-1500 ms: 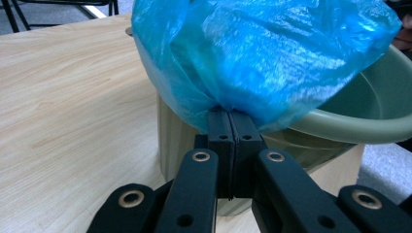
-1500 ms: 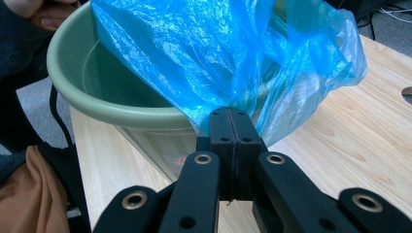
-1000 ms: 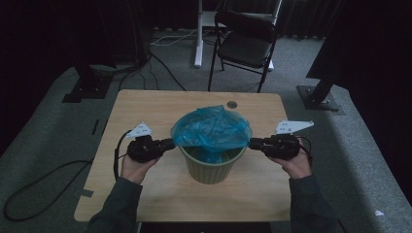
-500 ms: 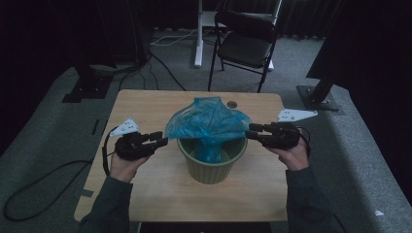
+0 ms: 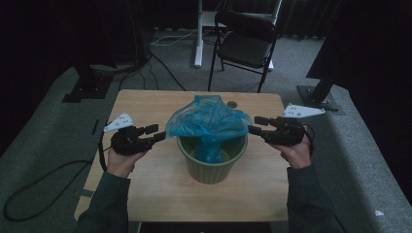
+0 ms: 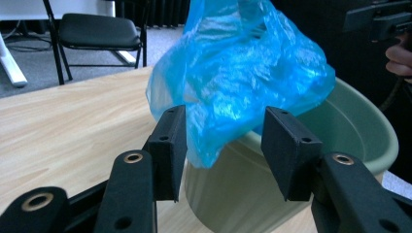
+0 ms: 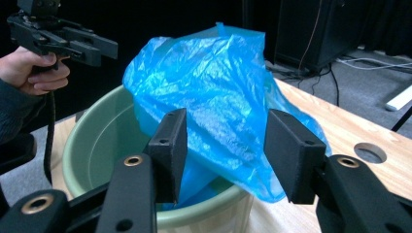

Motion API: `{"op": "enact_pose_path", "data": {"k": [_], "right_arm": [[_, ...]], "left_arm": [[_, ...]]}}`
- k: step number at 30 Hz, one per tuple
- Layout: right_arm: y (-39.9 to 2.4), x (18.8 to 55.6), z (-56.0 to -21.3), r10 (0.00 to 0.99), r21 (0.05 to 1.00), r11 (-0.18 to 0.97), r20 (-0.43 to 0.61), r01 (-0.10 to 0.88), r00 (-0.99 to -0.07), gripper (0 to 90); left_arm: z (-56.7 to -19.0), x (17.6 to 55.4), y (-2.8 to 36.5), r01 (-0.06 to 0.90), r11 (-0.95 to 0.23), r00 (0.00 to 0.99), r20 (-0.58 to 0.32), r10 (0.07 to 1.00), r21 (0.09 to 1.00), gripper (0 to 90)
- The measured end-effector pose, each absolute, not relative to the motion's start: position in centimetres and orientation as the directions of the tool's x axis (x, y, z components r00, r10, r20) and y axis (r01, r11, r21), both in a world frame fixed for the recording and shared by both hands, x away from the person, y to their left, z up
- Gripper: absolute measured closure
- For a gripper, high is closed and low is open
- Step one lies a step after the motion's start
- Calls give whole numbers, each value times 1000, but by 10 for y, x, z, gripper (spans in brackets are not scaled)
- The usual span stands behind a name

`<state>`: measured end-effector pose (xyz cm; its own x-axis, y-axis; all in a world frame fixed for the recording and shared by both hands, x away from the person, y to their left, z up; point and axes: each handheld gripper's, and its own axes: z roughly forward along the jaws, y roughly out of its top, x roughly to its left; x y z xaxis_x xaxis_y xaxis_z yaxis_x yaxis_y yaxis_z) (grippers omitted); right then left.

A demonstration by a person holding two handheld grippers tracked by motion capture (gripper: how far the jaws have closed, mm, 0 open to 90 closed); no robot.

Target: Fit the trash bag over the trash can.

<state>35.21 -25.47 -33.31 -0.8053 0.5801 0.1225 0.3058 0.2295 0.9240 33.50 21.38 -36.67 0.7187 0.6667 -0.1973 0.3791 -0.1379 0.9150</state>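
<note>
High view: both forearms reach in level, left claw (image 5: 154, 134) and right claw (image 5: 256, 125) just spread wide, gripping nothing, flanking the crinkly blue plastic bag (image 5: 206, 121) billowing over a ribbed green pot (image 5: 212, 165) mid-worktop (image 5: 145, 194).

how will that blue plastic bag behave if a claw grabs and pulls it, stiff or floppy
Probably floppy: the blue plastic bag is crumpled and sags over the rim of the green bin. Likely very light, since it bulges up above the bin with nothing seen holding it. Its glossy film may slip between pads.
</note>
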Motion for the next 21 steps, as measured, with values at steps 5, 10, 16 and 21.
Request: {"op": "enact_pose_path", "data": {"k": [5,10,16,21], "right_arm": [[-249,359,-330,584,924,226,124,308,-802,469],[-237,373,-331,581,913,249,126,324,-804,469],[-224,396,-334,592,896,269,136,354,-794,469],[-210,413,-339,593,881,272,163,386,-789,459]], "left_arm": [[-364,350,212,400,-116,707,-225,671,909,469],[-366,368,209,430,-102,687,-252,681,897,456],[-370,383,201,462,-99,676,-277,683,881,455],[-373,387,189,485,-117,669,-282,687,867,460]]}}
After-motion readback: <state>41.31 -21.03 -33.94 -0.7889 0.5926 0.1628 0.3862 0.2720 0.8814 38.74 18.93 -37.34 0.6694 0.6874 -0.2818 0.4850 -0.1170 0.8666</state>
